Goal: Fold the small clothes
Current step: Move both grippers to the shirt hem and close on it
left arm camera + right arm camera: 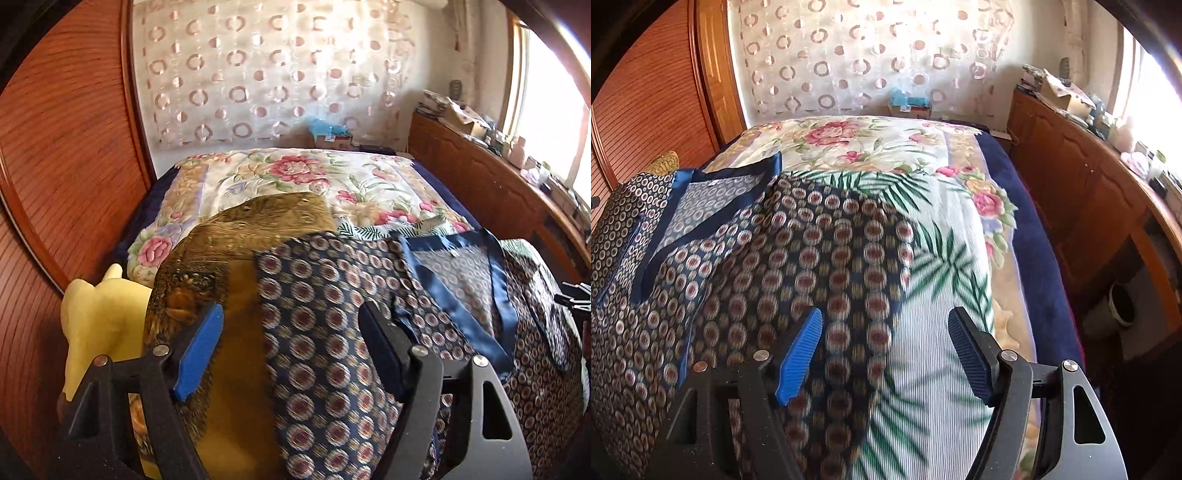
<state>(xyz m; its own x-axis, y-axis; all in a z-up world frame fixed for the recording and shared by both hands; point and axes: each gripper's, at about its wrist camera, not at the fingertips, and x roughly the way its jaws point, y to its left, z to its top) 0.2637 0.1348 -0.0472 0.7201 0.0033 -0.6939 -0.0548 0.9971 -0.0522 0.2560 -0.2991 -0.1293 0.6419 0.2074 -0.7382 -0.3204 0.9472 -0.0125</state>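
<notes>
Patterned garment (317, 332) — navy, ringed medallions, satin-trimmed neckline, spread flat on bed (879, 144) | left gripper (291, 343) angled down, fingers apart | right gripper (886, 350) — likewise, nothing clamped.

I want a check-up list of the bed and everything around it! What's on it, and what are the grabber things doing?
Surface: bed with floral quilt and palm-leaf sheet.
Job's things: navy patterned top spread flat, satin collar open.
Clutter: golden cushion and yellow plush beside the top.
Grippers: left gripper jaws apart over the top, nothing pinched; right gripper jaws apart over the top's edge, nothing pinched.
Cables: nothing seen.
Surroundings: wooden wardrobe, circle-print curtain, cluttered wooden cabinet under a bright window.
</notes>
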